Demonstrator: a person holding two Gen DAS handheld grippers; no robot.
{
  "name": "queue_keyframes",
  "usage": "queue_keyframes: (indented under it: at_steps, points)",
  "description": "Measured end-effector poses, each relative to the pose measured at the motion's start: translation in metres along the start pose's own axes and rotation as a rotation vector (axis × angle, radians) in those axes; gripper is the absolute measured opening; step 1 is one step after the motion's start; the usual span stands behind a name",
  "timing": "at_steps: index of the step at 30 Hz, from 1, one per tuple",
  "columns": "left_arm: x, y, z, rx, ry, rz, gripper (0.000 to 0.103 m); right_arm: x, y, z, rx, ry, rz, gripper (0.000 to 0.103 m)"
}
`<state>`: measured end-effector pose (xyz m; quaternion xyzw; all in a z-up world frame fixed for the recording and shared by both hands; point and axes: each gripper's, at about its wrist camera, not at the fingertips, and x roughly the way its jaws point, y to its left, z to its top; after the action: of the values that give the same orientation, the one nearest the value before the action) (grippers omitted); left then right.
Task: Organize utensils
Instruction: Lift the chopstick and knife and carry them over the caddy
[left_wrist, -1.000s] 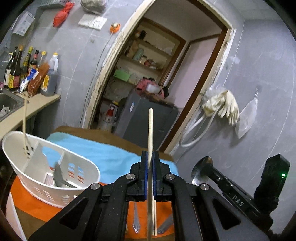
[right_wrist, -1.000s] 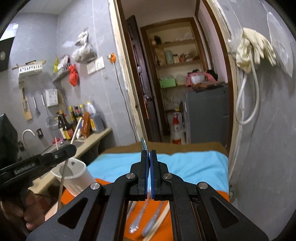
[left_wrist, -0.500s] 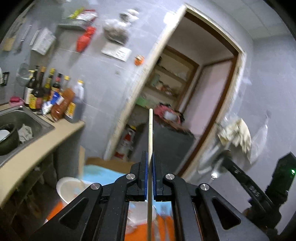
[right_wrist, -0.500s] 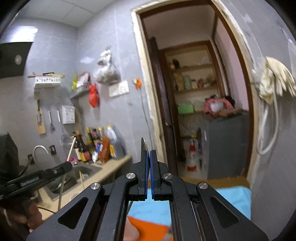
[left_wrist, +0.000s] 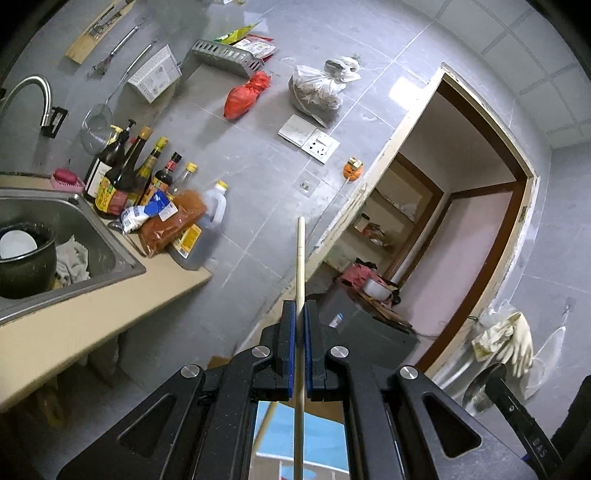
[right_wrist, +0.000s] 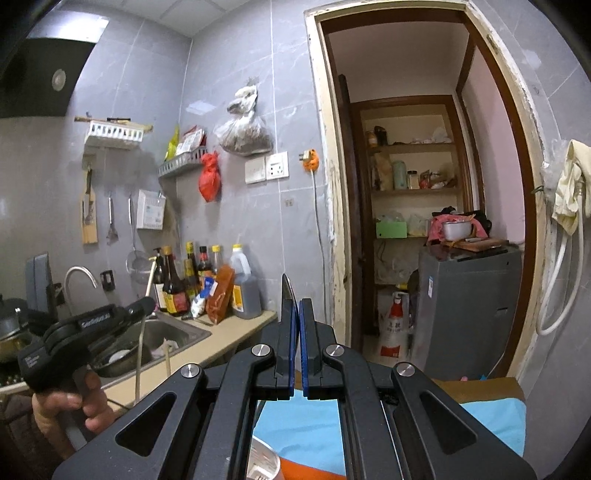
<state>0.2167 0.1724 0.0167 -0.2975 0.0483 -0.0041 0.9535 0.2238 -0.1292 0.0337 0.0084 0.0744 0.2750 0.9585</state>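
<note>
My left gripper (left_wrist: 300, 314) is shut on a pale wooden chopstick (left_wrist: 300, 258) that stands up between the pads and runs down below them. It is raised and tilted up toward the wall. My right gripper (right_wrist: 296, 306) is shut on a metal spoon whose thin bowl edge (right_wrist: 288, 291) sticks up beside the left pad. In the left wrist view the spoon bowl (left_wrist: 480, 384) shows at the lower right in the other gripper. In the right wrist view the left gripper (right_wrist: 144, 306) holds the chopstick (right_wrist: 142, 332) upright at the left. The white basket rim (right_wrist: 264, 461) shows below.
A steel sink (left_wrist: 74, 236) with a dark pot (left_wrist: 26, 262) is on the left counter. Sauce bottles (left_wrist: 147, 192) stand against the grey wall. A doorway (right_wrist: 417, 221) opens to a pantry with a grey cabinet (right_wrist: 469, 310). Blue cloth (right_wrist: 310, 428) and an orange mat lie below.
Both grippers have risen and tilted up, so the table, basket and loose utensils have dropped out of view. Each keeps its hold.
</note>
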Motion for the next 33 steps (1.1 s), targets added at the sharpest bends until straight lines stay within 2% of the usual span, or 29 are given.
queue_keyframes:
  at_steps: [5, 11, 19, 26, 33]
  points:
    - [0.005, -0.002, -0.018, 0.075, -0.034, 0.037, 0.002, 0.011, 0.008, -0.018, -0.050, 0.015, -0.015, 0.001]
    - [0.004, -0.002, -0.037, 0.113, -0.087, 0.077, 0.002, 0.020, 0.020, -0.035, -0.123, 0.024, -0.028, 0.001]
    - [-0.003, -0.007, -0.057, 0.176, -0.157, 0.117, 0.002, 0.025, 0.027, -0.048, -0.157, 0.027, -0.022, 0.001]
    - [-0.004, -0.011, -0.069, 0.227, -0.148, 0.123, 0.002, 0.029, 0.029, -0.054, -0.176, 0.030, -0.010, 0.001]
    - [-0.007, -0.011, -0.077, 0.253, -0.063, 0.114, 0.003, 0.028, 0.029, -0.062, -0.150, 0.076, 0.042, 0.002]
